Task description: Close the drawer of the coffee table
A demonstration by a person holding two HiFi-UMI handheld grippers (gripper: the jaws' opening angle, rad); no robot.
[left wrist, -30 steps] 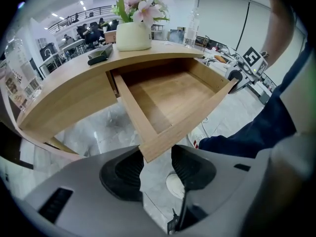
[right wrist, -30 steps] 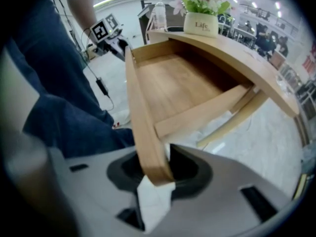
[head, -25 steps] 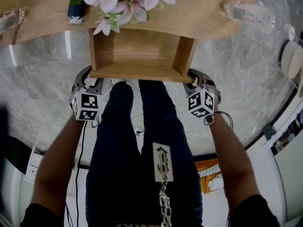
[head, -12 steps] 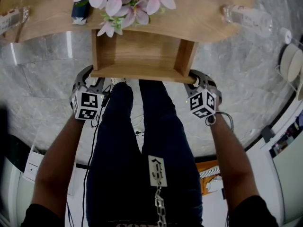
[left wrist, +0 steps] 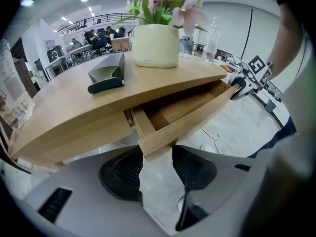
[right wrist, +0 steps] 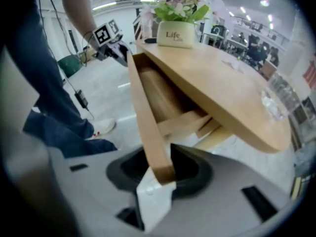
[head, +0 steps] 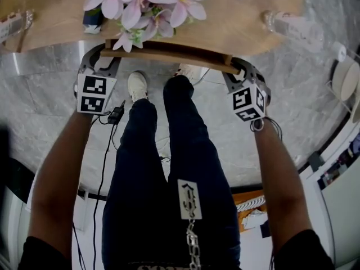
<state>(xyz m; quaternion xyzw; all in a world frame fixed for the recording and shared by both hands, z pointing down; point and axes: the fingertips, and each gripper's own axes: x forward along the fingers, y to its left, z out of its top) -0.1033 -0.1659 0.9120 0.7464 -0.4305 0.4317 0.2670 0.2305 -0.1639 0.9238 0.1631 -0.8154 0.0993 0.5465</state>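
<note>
Both jaws pinch drawer ends | left gripper just widening | drawer barely ajar

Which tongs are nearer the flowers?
Left. Left tongs, jaws just opened wider round a corner of the drawer, sit beside the flowers; the right tongs clasp its far corner.

table: light wood, matt, smooth
drawer: same pale wood, matt, grain visible
floor: grey marble-look stone, glossy
pot: cream, smooth, satin
left tongs: grey matt plastic, black ribbed pads
right tongs: same
bottle: clear plastic
trousers: dark cloth
</note>
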